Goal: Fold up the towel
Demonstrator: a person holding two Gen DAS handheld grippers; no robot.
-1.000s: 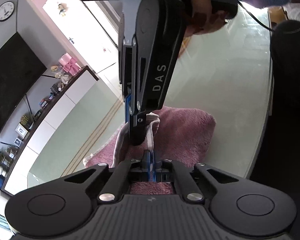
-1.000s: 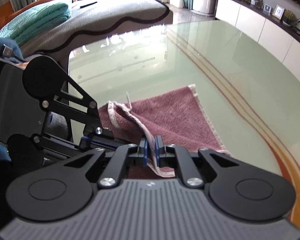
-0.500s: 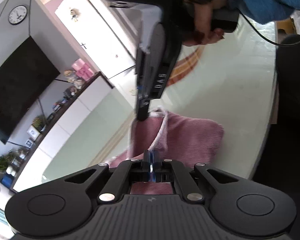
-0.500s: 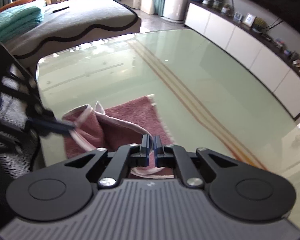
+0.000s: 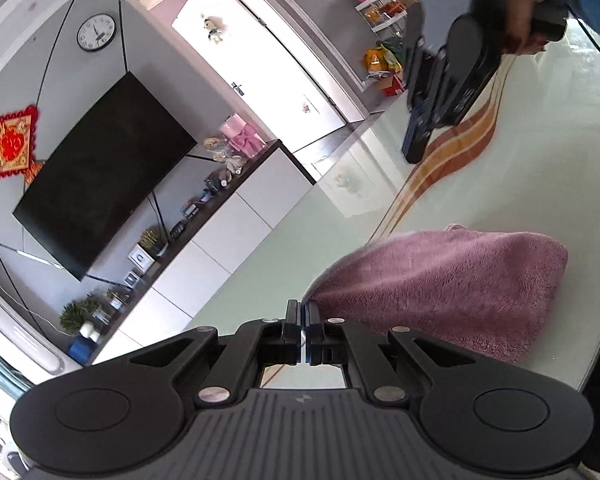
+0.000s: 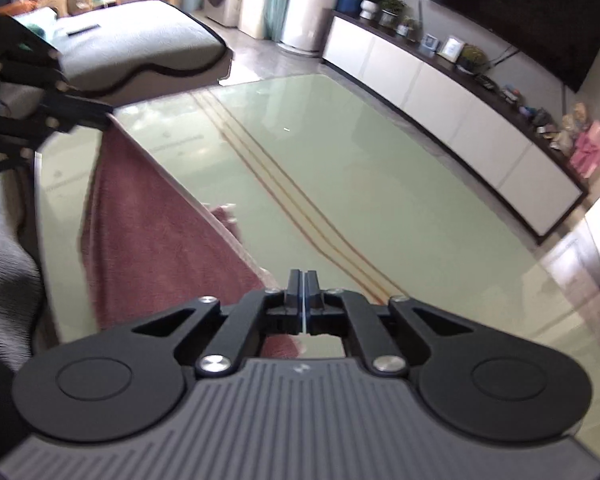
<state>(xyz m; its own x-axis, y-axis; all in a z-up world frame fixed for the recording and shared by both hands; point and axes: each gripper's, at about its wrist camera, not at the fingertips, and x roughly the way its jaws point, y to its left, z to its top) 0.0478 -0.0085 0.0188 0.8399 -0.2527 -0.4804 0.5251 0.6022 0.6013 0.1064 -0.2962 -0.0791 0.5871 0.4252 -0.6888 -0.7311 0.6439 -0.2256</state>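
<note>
Left wrist view: the left gripper (image 5: pixel 303 314) is closed tight on a corner of the pink towel (image 5: pixel 452 284), which spreads from the fingertips to the right over the glass table (image 5: pixel 540 168), near its edge. The right gripper (image 5: pixel 416 140) hangs above the table well beyond, closed, nothing visibly in it.

Right wrist view: the right gripper (image 6: pixel 302 280) has its jaws pressed together; whether cloth is pinched cannot be told. The towel (image 6: pixel 156 232) stretches taut from the left gripper (image 6: pixel 100 114) down beside the right fingertips.
</note>
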